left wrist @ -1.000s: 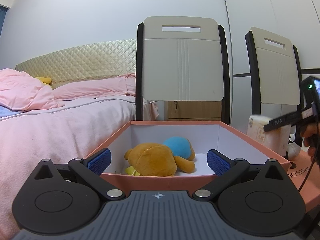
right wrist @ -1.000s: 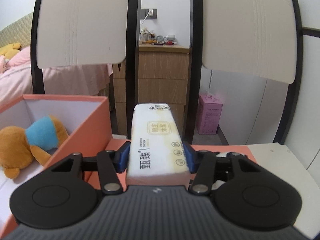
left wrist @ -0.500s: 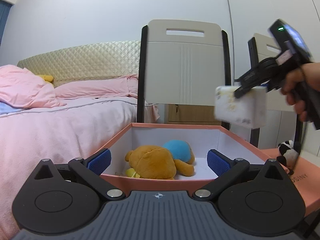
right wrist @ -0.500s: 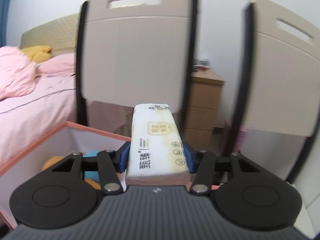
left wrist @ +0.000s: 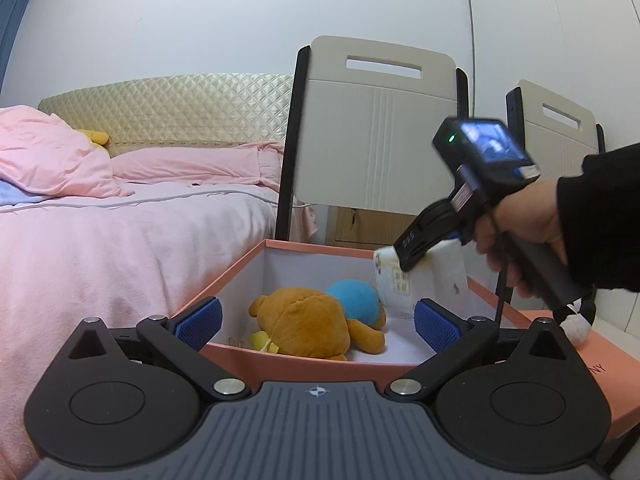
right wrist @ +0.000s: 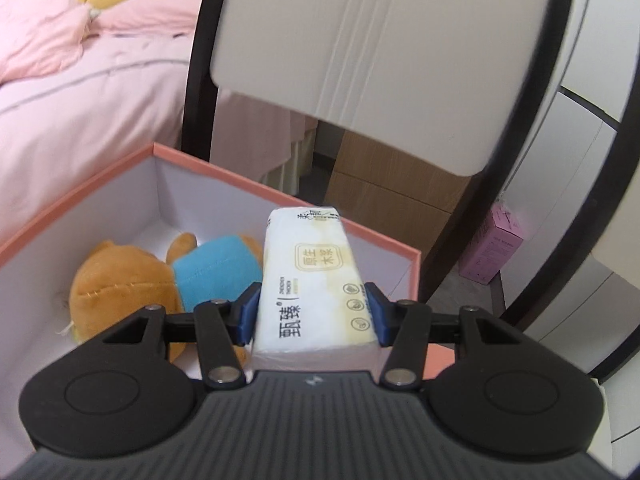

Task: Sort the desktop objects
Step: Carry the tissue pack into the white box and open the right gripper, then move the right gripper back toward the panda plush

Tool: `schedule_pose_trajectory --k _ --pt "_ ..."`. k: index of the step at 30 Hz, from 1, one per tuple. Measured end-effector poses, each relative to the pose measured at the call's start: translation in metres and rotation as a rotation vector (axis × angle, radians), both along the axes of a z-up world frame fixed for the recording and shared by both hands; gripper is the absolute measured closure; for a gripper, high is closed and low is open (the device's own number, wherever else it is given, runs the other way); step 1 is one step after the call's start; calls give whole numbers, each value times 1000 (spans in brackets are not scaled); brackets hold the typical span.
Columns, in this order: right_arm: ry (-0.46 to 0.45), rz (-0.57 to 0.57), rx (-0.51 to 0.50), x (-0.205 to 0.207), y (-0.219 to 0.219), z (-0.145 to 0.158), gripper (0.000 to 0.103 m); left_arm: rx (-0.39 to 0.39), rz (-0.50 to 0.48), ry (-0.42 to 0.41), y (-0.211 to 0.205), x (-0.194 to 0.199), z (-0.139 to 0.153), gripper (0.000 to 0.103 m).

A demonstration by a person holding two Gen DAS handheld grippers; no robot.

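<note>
The right gripper (left wrist: pixel 414 256) covers the upper part of the tissue pack (left wrist: pixel 404 284) in the left wrist view; the pack's print there is too small to read. The near wall of the pink box (left wrist: pixel 304 360) hides the lower edge of the plush bear (left wrist: pixel 308 324). In the right wrist view the tissue pack and the gripper body cover part of the bear. A small black-and-white toy (left wrist: pixel 576 320) is mostly hidden behind the hand (left wrist: pixel 520 232) and handle. The chair back (right wrist: pixel 360 40) is blurred and cut off at the top edge.

Pink bed (left wrist: pixel 120 240), two chairs (left wrist: pixel 380 128), white wall (left wrist: pixel 240 20)
</note>
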State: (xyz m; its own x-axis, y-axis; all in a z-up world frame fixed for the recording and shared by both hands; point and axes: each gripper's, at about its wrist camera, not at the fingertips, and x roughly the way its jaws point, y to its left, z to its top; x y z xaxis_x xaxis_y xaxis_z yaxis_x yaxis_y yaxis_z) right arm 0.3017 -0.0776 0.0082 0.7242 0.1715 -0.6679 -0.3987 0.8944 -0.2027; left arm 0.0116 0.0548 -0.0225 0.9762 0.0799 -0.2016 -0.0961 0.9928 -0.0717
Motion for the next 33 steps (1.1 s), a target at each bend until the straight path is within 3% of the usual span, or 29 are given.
schedule_pose_trajectory --k 8,15,17,19,28,33 --pt "105 -12 -71 17 5 -29 49 4 -7 11 0 0 -1 0" --pt "156 -10 -47 16 -3 -30 42 10 -10 13 0 2 0 0" --pt "138 -4 -14 12 -6 -24 22 9 -11 11 0 2 0 0" --pt "98 -4 25 3 -11 -16 12 10 -12 10 -1 2 0 0" --pt "-79 -11 281 -76 -62 34 5 25 -13 0 -4 0 -1 0" --pt "-192 -21 361 -132 -94 40 0 38 -11 -12 -8 -2 -1 0"
